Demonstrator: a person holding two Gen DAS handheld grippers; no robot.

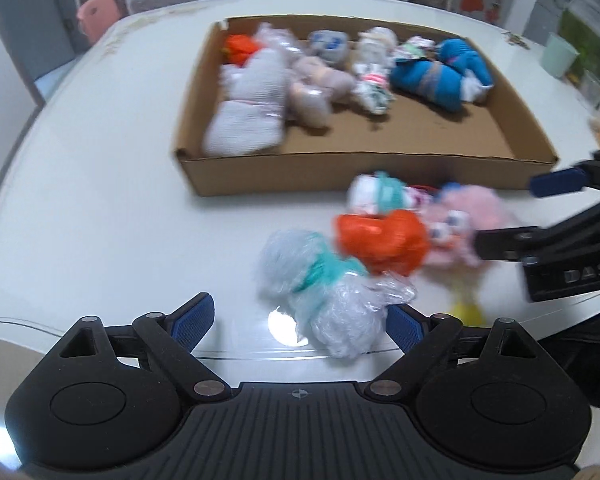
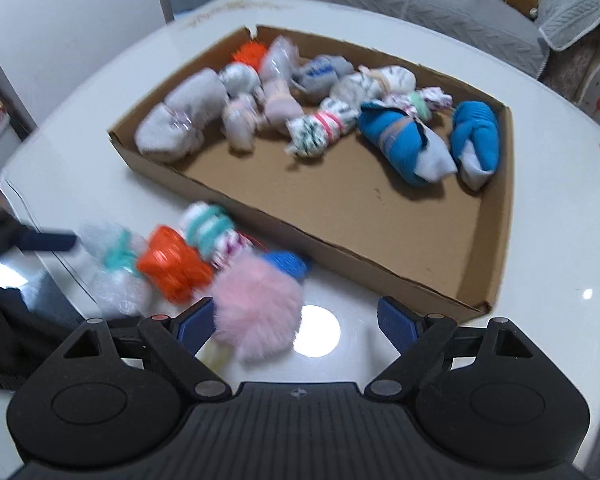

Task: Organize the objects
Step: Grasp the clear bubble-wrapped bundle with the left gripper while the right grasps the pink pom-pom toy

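1. White glossy table (image 1: 80, 208) in a living room, grey sofa (image 2: 440, 4) behind.
2. Left gripper (image 1: 300, 326): jaws spread wide, gripping nothing; clear plastic bundle with a teal band (image 1: 320, 292) lying between the blue pads, nearer the right-hand pad; contact impossible to tell through the blur.
3. Right gripper (image 2: 296, 324): jaws likewise wide apart and empty; pink fluffy toy (image 2: 256, 308) on the table between them, close against the left-hand pad.
4. Further out, still loose on the table in front of the box: orange wrapped bundle (image 1: 380, 240), white-and-teal striped bundle (image 1: 380, 194), small blue item (image 2: 286, 264) just beyond the pink toy.
5. Beyond those, shallow cardboard box (image 2: 340, 236) already filled along its far side: pale rolled bundles at left, blue rolled socks (image 2: 404, 148) at right, near half of the floor bare.
6. Judged progress: well over half sorted into the box; about five loose pieces left to move.
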